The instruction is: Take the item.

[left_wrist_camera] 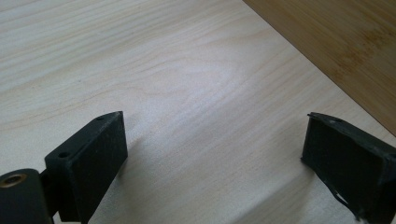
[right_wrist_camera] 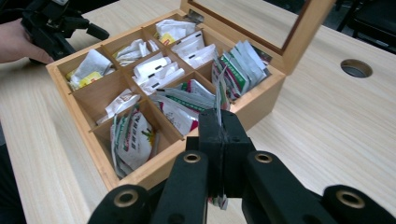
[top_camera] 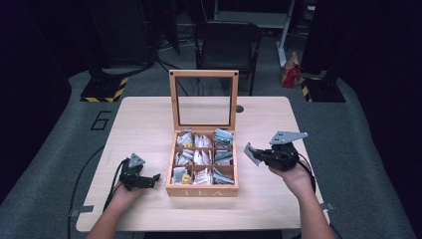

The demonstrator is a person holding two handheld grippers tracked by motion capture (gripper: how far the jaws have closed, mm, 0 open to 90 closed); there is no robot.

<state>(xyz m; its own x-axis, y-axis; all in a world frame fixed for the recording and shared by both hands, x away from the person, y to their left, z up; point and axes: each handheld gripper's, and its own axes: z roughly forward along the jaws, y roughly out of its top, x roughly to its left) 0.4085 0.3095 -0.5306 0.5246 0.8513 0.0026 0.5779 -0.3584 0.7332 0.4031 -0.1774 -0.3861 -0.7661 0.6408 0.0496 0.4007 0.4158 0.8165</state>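
Your right tool (right_wrist_camera: 219, 135) is clenched on one tea packet (top_camera: 252, 154) held just right of the open tea box (top_camera: 201, 189), so a packet is already out, while your left tool (top_camera: 149, 180) waits released on the worktop (left_wrist_camera: 196, 84) at the box's left.

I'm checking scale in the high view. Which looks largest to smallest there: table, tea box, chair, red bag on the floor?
1. Table
2. Tea box with its raised lid
3. Chair, though it stands farther off, so this is unsure
4. Red bag
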